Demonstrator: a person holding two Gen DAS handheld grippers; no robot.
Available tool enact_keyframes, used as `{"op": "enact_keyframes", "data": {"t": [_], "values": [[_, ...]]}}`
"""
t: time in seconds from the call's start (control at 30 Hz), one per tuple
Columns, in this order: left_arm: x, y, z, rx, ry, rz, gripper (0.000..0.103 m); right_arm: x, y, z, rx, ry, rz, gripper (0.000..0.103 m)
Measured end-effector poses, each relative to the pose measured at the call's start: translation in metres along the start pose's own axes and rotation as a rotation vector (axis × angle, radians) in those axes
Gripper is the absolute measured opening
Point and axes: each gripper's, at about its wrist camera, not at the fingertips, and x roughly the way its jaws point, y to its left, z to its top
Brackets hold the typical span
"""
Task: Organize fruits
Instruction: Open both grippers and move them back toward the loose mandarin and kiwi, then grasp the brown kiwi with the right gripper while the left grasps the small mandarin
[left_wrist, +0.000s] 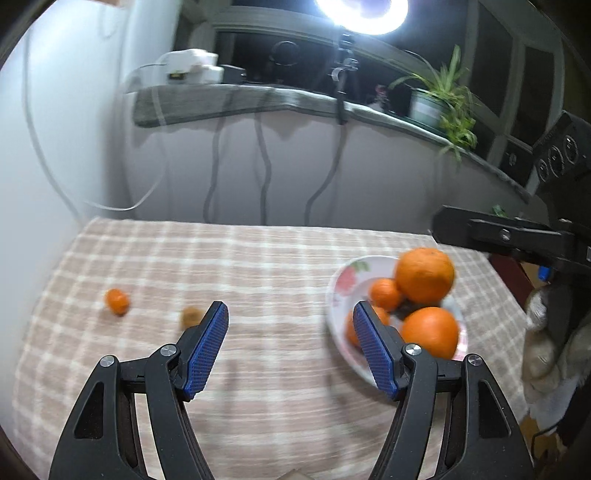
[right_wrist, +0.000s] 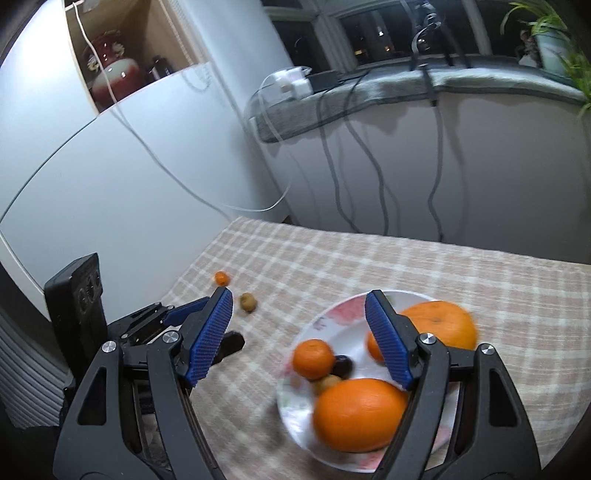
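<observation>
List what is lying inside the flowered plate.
In the plate: two large oranges, a small mandarin, a dark round fruit and small brownish ones. The right tongs partly cover another orange fruit behind the pad; anything beneath the pile is hidden.

Black left gripper (left_wrist: 290, 312), blue-padded jaws, silver screws

plate (left_wrist: 338, 295) on worktop (left_wrist: 258, 258) right side, holding oranges (left_wrist: 424, 275) and smaller fruit. small orange (left_wrist: 117, 301) and kiwi (left_wrist: 191, 316) lie apart to its left, near each other.
</observation>
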Motion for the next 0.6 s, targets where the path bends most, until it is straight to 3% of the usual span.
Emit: {"op": "enact_keyframes", "data": {"t": [0.33, 0.47, 0.6], "values": [[-0.005, 0.062, -0.003, -0.082, -0.011, 0.075, 0.07, 0.052, 0.051, -0.005, -0.04, 0.062, 0.05, 0.077], [-0.002, 0.087, -0.007, -0.118, -0.003, 0.1, 0.064, 0.074, 0.072, -0.01, -0.125, 0.055, -0.015, 0.077], [0.003, 0.107, -0.01, -0.141, 0.012, 0.123, 0.063, 0.095, 0.082, -0.016, -0.131, 0.087, -0.004, 0.072]]}}
